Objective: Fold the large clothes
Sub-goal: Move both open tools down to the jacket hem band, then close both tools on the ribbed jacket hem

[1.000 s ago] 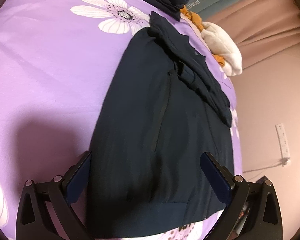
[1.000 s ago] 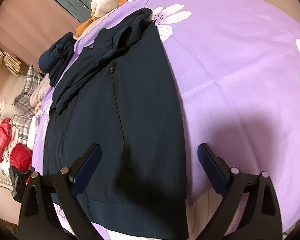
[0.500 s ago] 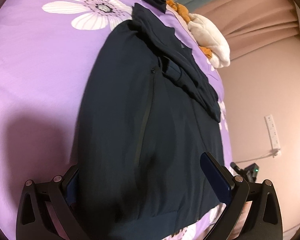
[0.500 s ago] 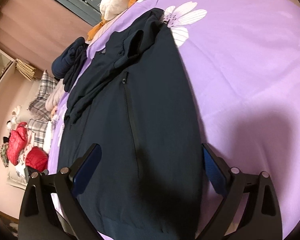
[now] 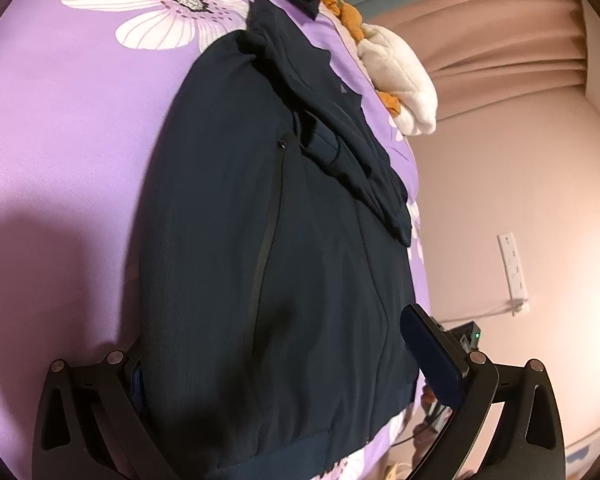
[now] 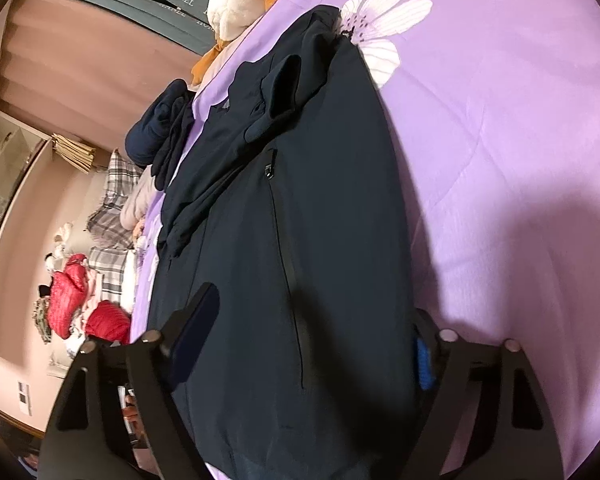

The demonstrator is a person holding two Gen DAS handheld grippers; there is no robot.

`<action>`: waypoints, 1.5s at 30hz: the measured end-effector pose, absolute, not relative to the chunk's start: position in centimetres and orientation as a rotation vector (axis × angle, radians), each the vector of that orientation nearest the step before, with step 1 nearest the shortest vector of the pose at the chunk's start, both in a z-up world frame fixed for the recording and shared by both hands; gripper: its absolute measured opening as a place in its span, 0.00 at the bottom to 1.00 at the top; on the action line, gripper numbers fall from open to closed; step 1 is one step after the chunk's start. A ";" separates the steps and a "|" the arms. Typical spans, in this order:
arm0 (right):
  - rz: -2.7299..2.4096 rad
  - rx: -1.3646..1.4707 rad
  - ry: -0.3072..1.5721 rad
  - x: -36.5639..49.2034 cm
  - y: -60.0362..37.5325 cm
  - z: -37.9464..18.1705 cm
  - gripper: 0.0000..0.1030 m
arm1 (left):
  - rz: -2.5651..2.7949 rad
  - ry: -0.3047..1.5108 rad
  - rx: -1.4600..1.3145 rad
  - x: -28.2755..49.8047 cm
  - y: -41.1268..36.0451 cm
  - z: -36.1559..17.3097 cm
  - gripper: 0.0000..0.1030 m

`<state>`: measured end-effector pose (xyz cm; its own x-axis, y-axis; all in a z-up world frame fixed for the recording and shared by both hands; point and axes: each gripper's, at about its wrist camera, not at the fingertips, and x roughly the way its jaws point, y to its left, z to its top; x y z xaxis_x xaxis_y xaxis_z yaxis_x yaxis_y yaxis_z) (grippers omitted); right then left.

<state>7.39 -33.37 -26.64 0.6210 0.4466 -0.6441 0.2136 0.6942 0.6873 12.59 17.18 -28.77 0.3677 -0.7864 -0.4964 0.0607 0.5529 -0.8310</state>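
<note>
Dark navy zip jacket (image 5: 228, 240), matte woven fabric with ribbed hem, lies flat on purple bedspread with white flower print (image 5: 60, 128), sleeve folded across its chest. Left gripper (image 5: 276, 364) fingers wide, straddling the hem, one finger tucked under the jacket edge. Right gripper (image 6: 312, 344) jaws have just been closing, still wide, jacket between them, far pad half hidden by cloth. Fluffy white-and-orange plush toy (image 5: 400, 80) and bundled navy garment (image 6: 156, 132) lie past the collar.

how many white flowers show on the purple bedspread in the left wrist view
3: a large flower above the dark jacket, and partial ones beside its right edge and hem. Others may be hidden.
</note>
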 end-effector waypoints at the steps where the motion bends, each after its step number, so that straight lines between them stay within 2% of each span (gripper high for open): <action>1: 0.163 0.836 0.918 7.1 -33.5 -26.7 0.76 | -0.639 1.063 -0.815 12.4 17.0 -28.7 0.99; 5: 0.190 0.860 0.939 6.3 -33.5 -26.9 0.74 | -0.655 1.069 -0.789 11.9 16.5 -28.6 0.99; 22: 0.255 0.747 1.062 3.0 -31.4 -26.8 0.74 | -0.661 1.098 -0.761 7.8 16.5 -28.7 0.99; 34: 0.225 0.691 1.038 4.0 -30.1 -27.0 0.76 | -0.574 1.093 -0.768 8.6 15.6 -28.7 0.99; 36: 0.216 0.673 1.030 4.5 -29.8 -26.9 0.73 | -0.556 1.094 -0.771 8.9 15.5 -28.7 0.99; 39: 0.199 0.657 1.026 5.1 -29.8 -27.1 0.62 | -0.535 1.091 -0.781 9.0 15.7 -28.7 0.96; 41: 0.190 0.657 1.024 5.2 -29.9 -27.2 0.54 | -0.514 1.088 -0.789 9.0 15.9 -28.8 0.90; 45: 0.164 0.647 1.023 4.9 -30.2 -27.4 0.40 | -0.481 1.088 -0.817 8.7 17.0 -29.2 0.69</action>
